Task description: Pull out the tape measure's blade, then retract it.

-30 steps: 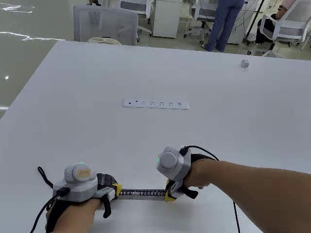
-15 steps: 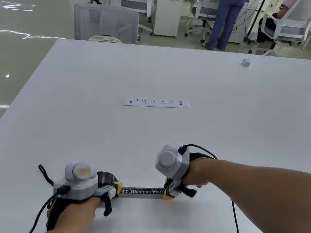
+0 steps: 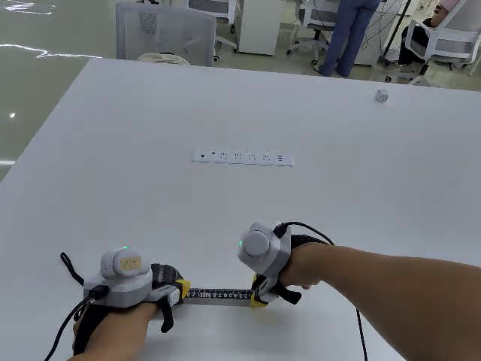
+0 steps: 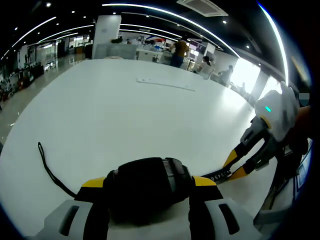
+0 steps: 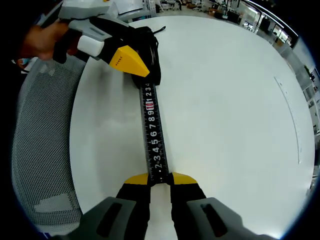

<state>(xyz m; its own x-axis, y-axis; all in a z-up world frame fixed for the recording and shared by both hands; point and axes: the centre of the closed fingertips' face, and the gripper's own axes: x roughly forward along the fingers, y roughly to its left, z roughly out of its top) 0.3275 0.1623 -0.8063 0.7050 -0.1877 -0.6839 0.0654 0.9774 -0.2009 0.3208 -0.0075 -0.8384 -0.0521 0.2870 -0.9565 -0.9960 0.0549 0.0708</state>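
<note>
A black tape measure case [image 4: 147, 187] sits between the yellow-tipped jaws of my left gripper [image 3: 179, 292], which is shut on it near the table's front edge. Its blade [image 3: 218, 294] runs out to the right as a short strip, flat just above the white table [image 3: 150, 188]. My right gripper [image 3: 258, 298] is shut on the blade's tip. In the right gripper view, the numbered blade [image 5: 152, 130] leads from my right gripper [image 5: 160, 178] up to the case [image 5: 149, 55], held by the left gripper [image 5: 127, 60].
A white power strip [image 3: 242, 158] lies mid-table. A small grey object [image 3: 382, 95] sits far right. A black cord [image 3: 69, 267] trails from the left gripper. Beyond the far edge stand a mesh chair [image 3: 161, 34] and a person [image 3: 346, 30].
My right gripper has edged a little left toward the left gripper, so slightly less blade shows between them. The left gripper has hardly moved.
</note>
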